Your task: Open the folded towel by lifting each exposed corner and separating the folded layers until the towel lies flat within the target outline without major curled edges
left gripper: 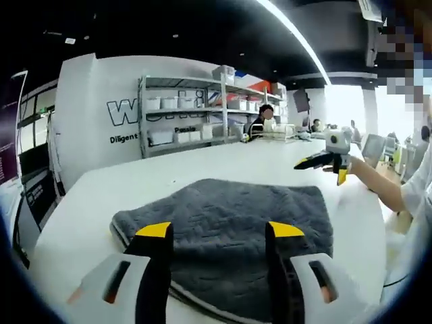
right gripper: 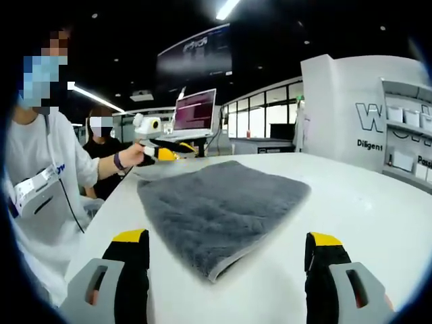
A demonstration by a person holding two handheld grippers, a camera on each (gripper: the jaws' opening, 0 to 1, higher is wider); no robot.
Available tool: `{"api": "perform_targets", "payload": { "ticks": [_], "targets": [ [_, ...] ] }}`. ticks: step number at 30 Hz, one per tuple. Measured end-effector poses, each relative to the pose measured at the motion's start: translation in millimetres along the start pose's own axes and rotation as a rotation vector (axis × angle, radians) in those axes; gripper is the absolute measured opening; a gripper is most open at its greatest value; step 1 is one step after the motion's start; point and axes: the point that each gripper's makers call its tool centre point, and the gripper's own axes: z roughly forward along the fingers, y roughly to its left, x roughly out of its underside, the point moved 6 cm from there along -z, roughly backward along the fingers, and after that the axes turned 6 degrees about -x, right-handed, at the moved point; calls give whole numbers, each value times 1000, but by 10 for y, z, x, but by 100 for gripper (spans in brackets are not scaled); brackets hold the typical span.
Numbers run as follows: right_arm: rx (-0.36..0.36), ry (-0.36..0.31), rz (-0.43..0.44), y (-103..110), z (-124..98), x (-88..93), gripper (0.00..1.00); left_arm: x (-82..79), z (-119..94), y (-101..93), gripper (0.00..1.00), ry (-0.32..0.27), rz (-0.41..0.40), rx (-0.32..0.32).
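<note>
Grey towel [left gripper: 229, 233] lies folded on the white table [left gripper: 101, 196]. My left gripper [left gripper: 219, 231] hovers over it, jaws spread; right gripper [right gripper: 229, 237] spread wide too.

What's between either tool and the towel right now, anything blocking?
Nothing visible. The folded grey towel lies alone on the white table. The left tool is open right over its near edge; the right tool is open at a corner. Bare tabletop surrounds it.
</note>
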Motion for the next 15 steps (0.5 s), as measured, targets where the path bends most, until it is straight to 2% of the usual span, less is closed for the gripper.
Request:
{"api": "perform_targets", "payload": {
  "ticks": [4,5,10,15],
  "targets": [
    [-4,1,1,18,6,5,98,10,-98,-105,65,-41,-31,66],
    [-6,0,2,20,6,2,98,20,-121,-147,67,-59,-52,99],
    [-9,15,-10,52,22,8,98,140,-163,-230,76,-78,-57,97],
    [-14,38,-4,47,33,50,98,189,-244,-306,89,-85,-28,42]
  ]
}}
